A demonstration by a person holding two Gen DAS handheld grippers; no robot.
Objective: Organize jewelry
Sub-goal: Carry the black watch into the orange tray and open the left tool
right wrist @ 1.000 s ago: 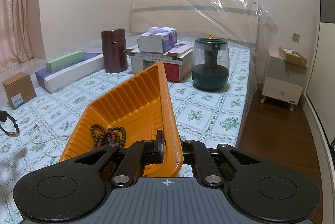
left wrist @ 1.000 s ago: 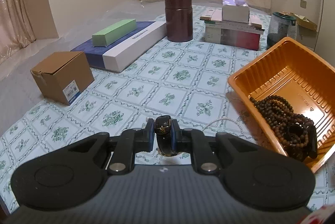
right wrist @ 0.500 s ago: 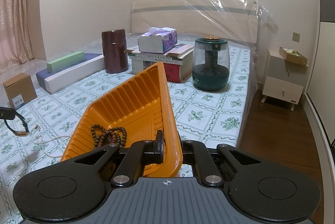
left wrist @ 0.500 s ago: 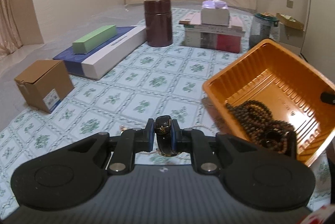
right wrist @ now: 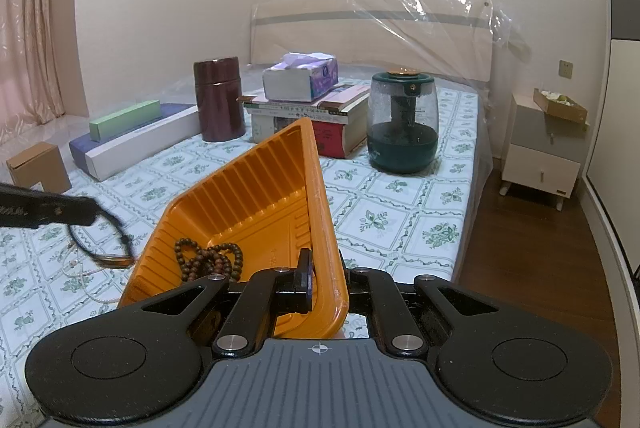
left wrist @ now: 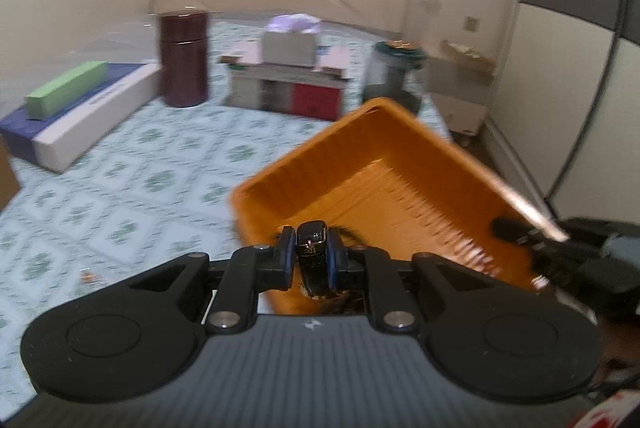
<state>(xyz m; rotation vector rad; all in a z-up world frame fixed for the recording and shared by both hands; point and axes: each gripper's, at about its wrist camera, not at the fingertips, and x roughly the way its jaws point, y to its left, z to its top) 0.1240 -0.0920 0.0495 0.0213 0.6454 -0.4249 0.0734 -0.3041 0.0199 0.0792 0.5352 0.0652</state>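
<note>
My left gripper (left wrist: 312, 260) is shut on a black bracelet (left wrist: 311, 242) with gold marks. It hangs over the near left wall of the orange tray (left wrist: 400, 163). From the right wrist view the left gripper (right wrist: 94, 214) comes in from the left, and the bracelet (right wrist: 100, 244) dangles as a loop just beside the tray (right wrist: 248, 195). Dark wooden beads (right wrist: 208, 260) lie inside the tray. My right gripper (right wrist: 320, 280) is shut on the tray's near rim and holds it tilted. The right gripper (left wrist: 516, 234) shows on the tray's right edge.
A white bead necklace (right wrist: 80, 270) lies on the floral bedspread left of the tray. Further back stand a brown canister (right wrist: 219, 97), stacked books with a tissue box (right wrist: 300, 79), a green humidifier (right wrist: 402, 123), a long white box (right wrist: 132, 137) and a cardboard box (right wrist: 38, 165). The bed's edge drops off at the right.
My left gripper has swung right with the bracelet, from above the bedspread to the tray's left wall. The right gripper and tray have stayed still.
</note>
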